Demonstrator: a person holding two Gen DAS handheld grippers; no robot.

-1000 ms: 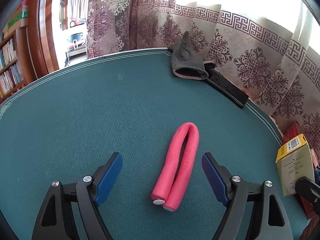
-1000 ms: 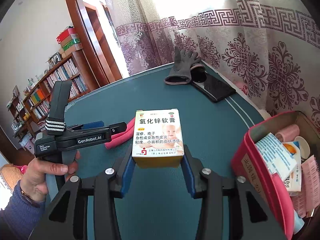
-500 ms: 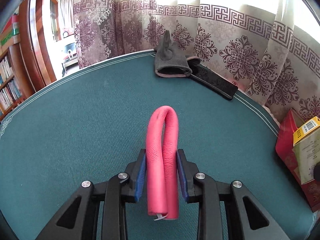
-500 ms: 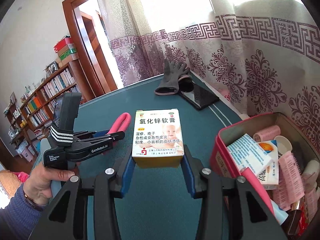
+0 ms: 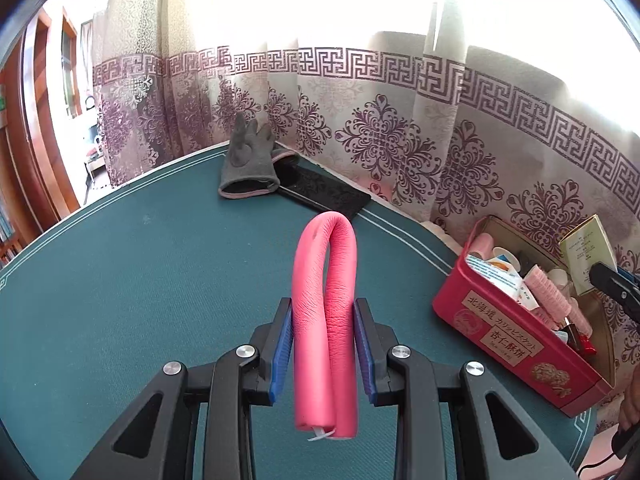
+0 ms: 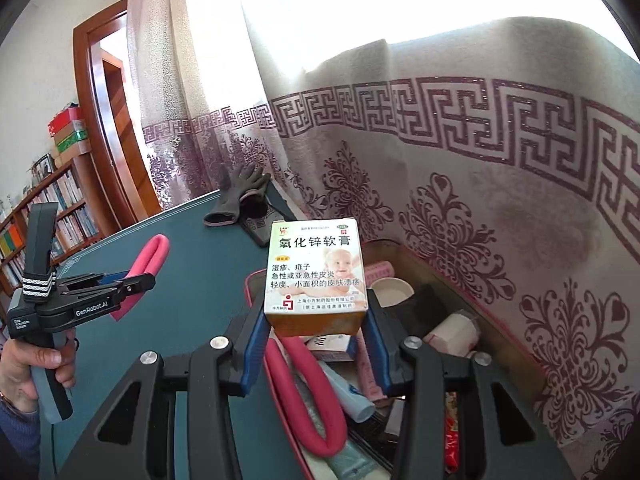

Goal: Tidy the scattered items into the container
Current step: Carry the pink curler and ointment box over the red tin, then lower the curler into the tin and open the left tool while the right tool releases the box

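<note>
A pink foam rod [image 5: 324, 300], folded double, is clamped between the blue pads of my left gripper [image 5: 322, 306] and hangs above the green table. To its right stands the red tin [image 5: 500, 332], filled with several small items. My right gripper [image 6: 316, 320] is shut on a yellow-and-white ointment box [image 6: 316, 276], upright, over the tin's [image 6: 253, 280] near end. The box [image 5: 584, 256] also shows above the tin in the left wrist view. In the right wrist view the left gripper [image 6: 136, 280] with its rod [image 6: 154, 254] is left of the tin.
A grey glove [image 5: 248, 164] and a flat black case [image 5: 324, 194] lie at the table's far edge by the patterned curtain. Another pink rod [image 6: 312, 396] lies inside the tin. A hand [image 6: 32, 364] holds the left gripper's handle. Bookshelves and a doorway stand at left.
My left gripper closed on the pink rod and lifted it off the table toward the tin. My right gripper carried the box rightward until it hangs over the tin.
</note>
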